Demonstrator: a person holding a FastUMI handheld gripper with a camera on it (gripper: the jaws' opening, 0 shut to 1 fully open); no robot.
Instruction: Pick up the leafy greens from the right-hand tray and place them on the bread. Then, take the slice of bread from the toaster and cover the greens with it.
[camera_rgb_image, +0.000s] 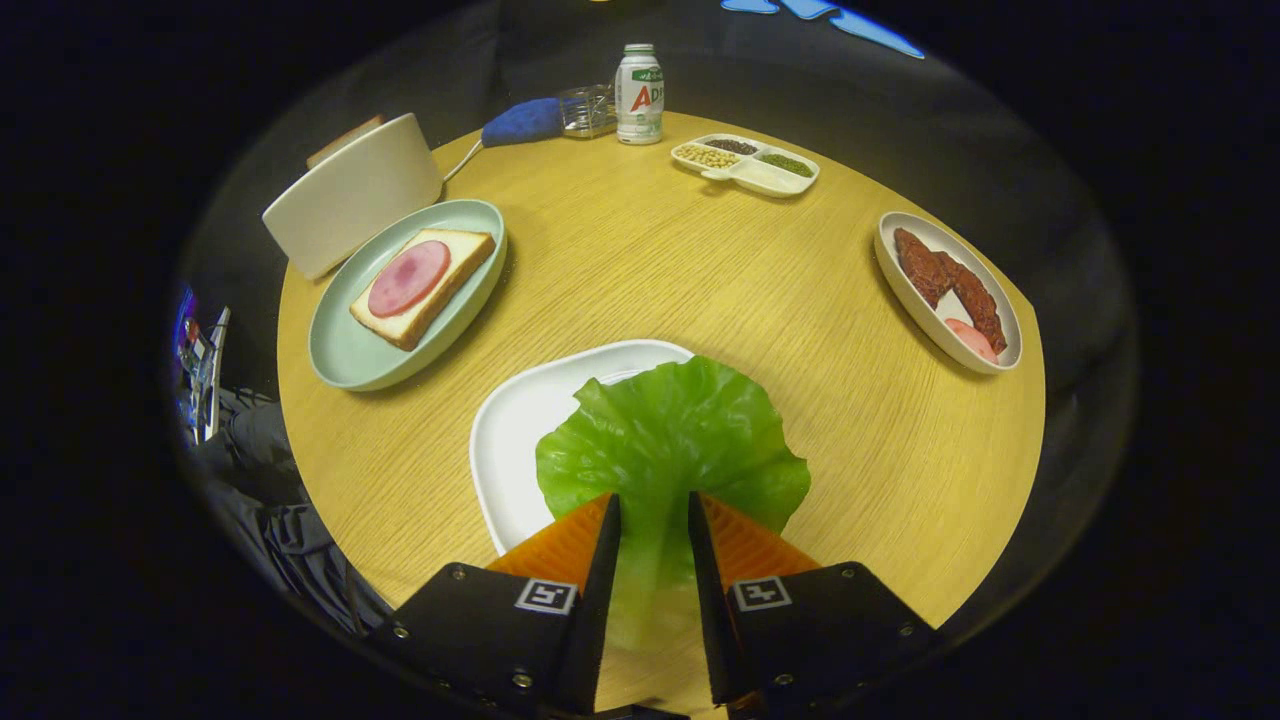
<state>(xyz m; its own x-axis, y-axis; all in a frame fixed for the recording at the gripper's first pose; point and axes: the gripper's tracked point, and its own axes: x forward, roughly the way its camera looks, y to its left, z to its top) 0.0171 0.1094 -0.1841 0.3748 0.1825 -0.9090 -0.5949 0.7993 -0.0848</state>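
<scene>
A: Start at the left. What stands there?

B: The toaster (350, 195), with the edge of a bread slice (345, 140) poking out of its top. Judging by that, the second half of the job is not yet begun.

A: And beside it?

B: A pale green plate (345, 355) touching the toaster's foot, carrying the bread (455, 275) with a round pink slice of meat (408, 277) on it. No greens lie on it, so the first placement is undone too.

A: Then where are the leafy greens?

B: In the middle, just ahead of the gripper (653, 510). The leafy greens (670, 430) spread out over the near right part of a white tray (510, 430) and past its rim onto the wooden surface (650, 270). The stem end runs back between the two fingers, which stand narrowly apart with the leaf filling the gap. It looks like a grasp, but whether both fingers press the leaf, I cannot tell.

A: Lifted, or lying on the tray?

B: That I cannot tell either.

A: So what is left?

B: By my reckoning nearly everything: carry the leaf leftward to the bread, then fetch the toaster slice. Farther right, the dish of dark meat (950, 290) plays no part.
</scene>
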